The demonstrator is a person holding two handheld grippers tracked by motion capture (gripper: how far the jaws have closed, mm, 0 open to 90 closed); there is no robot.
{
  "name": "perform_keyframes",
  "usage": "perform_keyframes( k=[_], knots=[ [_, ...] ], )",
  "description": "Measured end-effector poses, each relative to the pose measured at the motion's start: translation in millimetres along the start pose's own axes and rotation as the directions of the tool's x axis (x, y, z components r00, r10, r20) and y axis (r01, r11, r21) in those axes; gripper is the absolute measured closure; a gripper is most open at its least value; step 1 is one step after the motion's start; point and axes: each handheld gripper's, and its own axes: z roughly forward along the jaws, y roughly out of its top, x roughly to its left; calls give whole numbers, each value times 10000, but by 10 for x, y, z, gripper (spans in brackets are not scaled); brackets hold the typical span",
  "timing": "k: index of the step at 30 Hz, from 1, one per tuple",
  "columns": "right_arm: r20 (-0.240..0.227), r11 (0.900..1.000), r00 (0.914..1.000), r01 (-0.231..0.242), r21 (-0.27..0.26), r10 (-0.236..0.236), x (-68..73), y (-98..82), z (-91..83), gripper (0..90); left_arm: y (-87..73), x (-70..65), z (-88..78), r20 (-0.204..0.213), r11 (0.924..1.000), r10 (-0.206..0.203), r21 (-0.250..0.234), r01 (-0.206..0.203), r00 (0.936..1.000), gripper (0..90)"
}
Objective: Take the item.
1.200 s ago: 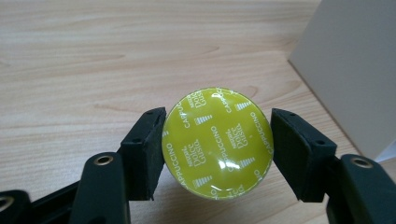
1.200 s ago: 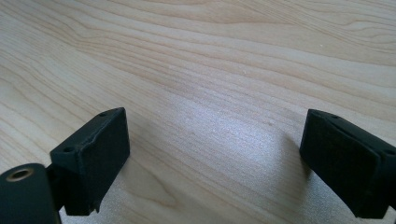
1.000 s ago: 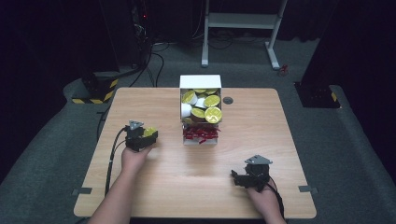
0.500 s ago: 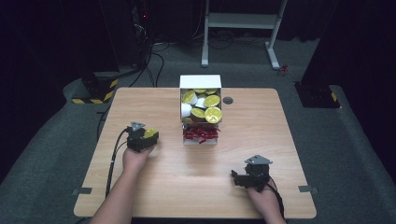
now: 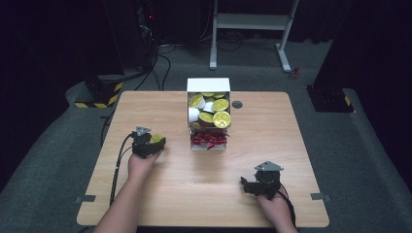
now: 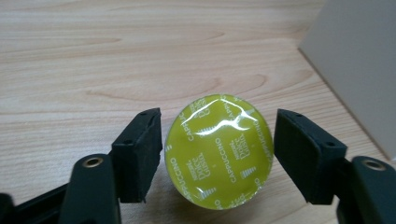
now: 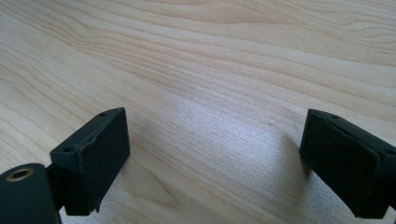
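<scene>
Wooden table (image 5: 160, 194), left hand-held gripper (image 6: 217, 151) low, opening

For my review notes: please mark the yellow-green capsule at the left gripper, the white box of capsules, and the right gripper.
yellow-green capsule (image 6: 218, 150), left gripper view, middle of its foil lid.
white box (image 5: 208, 85), high view, its raised back flap.
right gripper (image 7: 215, 163), right gripper view, midway between its open jaws.
</scene>
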Motion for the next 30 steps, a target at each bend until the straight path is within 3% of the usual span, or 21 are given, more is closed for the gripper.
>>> perform_keyframes(
  k=[5,20,25,30],
  knots=[
    [1,10000,10000,3,-1,-3,0,0,0,82,21,14,-40,41,9999,-122,-122,122,9999,272],
    [-6,10000,10000,5,1,-5,0,0,0,82,71,31,-224,296,9995,28,-328,-18,9996,246],
    [-8,10000,10000,3,2,-3,0,0,0,82,57,43,-296,352,9986,492,-231,-484,9982,226],
    [-5,10000,10000,3,1,-3,0,0,0,82,18,94,-407,451,9982,426,-433,-407,9981,227]
  ],
)
